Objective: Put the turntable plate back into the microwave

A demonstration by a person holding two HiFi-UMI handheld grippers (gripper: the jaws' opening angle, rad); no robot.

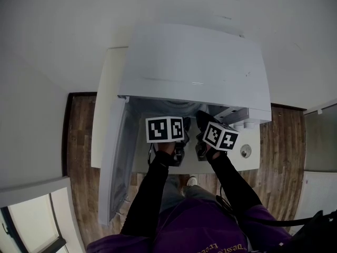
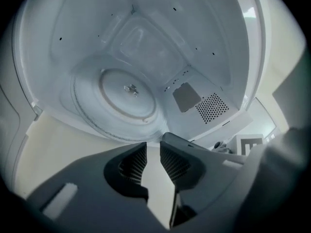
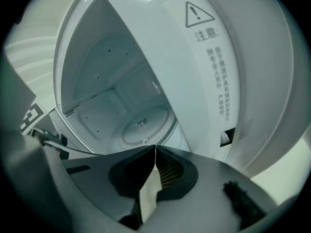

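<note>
Head view: looks steeply down on white box-shaped microwave oven (image 1: 195,62) standing on pale cream counter (image 1: 108,88), above brown wood-plank floor (image 1: 79,136). White oven door (image 1: 113,157) swung open at frame left. Two black-sleeved arms at the oven mouth, each behind a black-and-white marker cube: left cube (image 1: 165,129), right cube (image 1: 221,136), close together but apart.

Left gripper view: left gripper (image 2: 153,147) just in front of the cavity sill, pointing into the cavity. Ribbed dark pads (image 2: 133,164) spread a little, with a narrow gap and nothing between them; no contact with the plate. Round clear glass turntable plate (image 2: 116,101) flat on the cavity floor inside the microwave oven, centred over small hub (image 2: 131,88), front rim near the sill. Grey rectangular cover panel (image 2: 186,96) and perforated vent patch (image 2: 211,108) on the right cavity wall.

Right gripper view: right gripper (image 3: 155,149) with tips pressed together, gripping nothing. Same turntable plate visible beyond, on the cavity floor. Triangular warning label (image 3: 199,14) with printed text below, on white front frame (image 3: 243,81).
</note>
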